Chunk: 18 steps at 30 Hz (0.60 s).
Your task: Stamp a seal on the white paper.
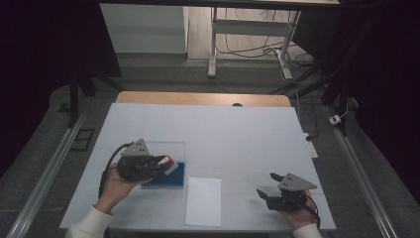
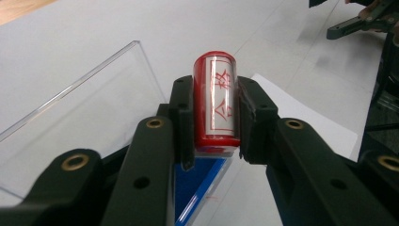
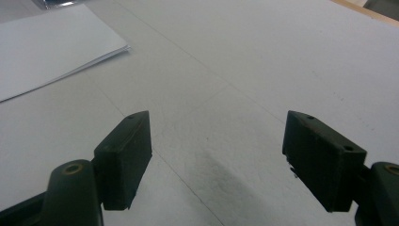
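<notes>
My left gripper (image 2: pixel 215 113) is shut on a red and white cylindrical stamp (image 2: pixel 217 101) with red characters on its side. In the high view the left gripper (image 1: pixel 166 163) holds the stamp (image 1: pixel 170 162) just above a blue ink pad (image 1: pixel 171 177) whose clear lid (image 1: pixel 161 148) lies open behind it. The blue pad (image 2: pixel 197 188) sits right under the jaws, with the clear lid (image 2: pixel 80 113) to their left. My right gripper (image 1: pixel 270 184) rests open at the table's front right, jaws wide apart over bare white tabletop (image 3: pixel 216 132) with nothing between them.
A white sheet of paper (image 1: pixel 203 201) lies at the front edge between the two hands, its corner (image 3: pixel 51 47) showing in the right gripper view. The white table cover (image 1: pixel 208 129) stretches back to a wooden strip (image 1: pixel 198 98). Desk legs and cables stand on the floor beyond.
</notes>
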Each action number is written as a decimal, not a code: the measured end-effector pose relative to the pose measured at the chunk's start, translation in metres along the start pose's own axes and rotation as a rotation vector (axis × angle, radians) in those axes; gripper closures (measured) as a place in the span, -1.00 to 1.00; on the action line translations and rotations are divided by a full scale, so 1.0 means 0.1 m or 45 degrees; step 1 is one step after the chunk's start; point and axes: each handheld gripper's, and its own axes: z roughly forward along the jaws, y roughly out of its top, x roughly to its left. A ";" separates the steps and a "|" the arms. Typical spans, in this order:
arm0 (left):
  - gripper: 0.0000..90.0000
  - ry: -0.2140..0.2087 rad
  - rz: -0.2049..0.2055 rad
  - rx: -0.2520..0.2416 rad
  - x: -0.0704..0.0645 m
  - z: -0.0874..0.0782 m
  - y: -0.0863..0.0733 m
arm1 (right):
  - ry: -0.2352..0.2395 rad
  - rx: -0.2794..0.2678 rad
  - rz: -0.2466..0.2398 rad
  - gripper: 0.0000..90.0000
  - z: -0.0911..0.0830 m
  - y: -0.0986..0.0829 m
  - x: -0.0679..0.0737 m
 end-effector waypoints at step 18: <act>0.57 -0.059 0.065 0.002 -0.18 0.16 0.05 | 0.000 0.003 0.002 -0.46 0.01 0.00 0.00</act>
